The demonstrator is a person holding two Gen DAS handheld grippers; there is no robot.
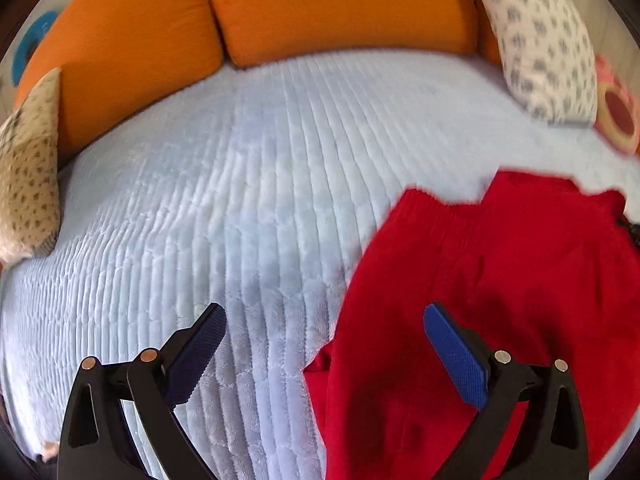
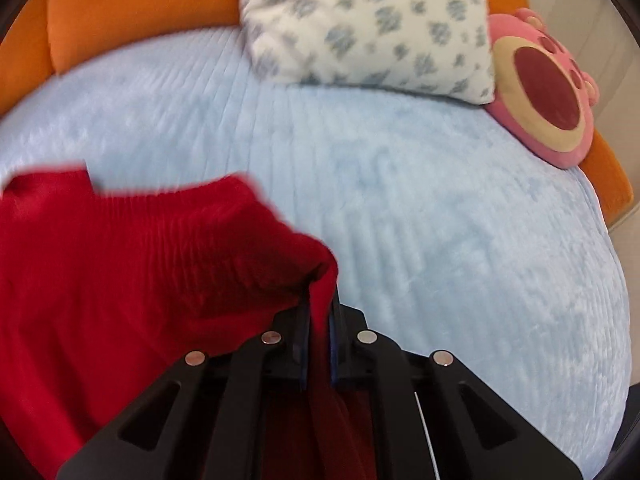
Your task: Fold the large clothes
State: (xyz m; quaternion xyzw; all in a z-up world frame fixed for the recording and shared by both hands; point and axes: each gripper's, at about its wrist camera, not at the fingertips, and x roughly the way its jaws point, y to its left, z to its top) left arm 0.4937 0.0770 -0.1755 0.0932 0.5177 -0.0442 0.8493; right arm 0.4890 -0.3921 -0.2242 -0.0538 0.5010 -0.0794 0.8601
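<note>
A red knitted garment [image 1: 480, 280] lies on the pale blue plush cover [image 1: 240, 200] at the right of the left wrist view. My left gripper [image 1: 324, 328] hangs open above the garment's left edge, its right pad [image 1: 456, 356] over the red cloth and its left pad over the cover, nothing between them. In the right wrist view the red garment [image 2: 120, 280] fills the lower left. My right gripper [image 2: 320, 304] is shut on a bunched fold of the garment's right edge, which is lifted off the cover [image 2: 440, 220].
Orange cushions [image 1: 280, 8] curve along the far side. A white patterned pillow [image 2: 368, 28] and a pink plush toy [image 2: 544, 88] rest at the far right. A beige patterned pillow [image 1: 28, 168] lies at the left edge.
</note>
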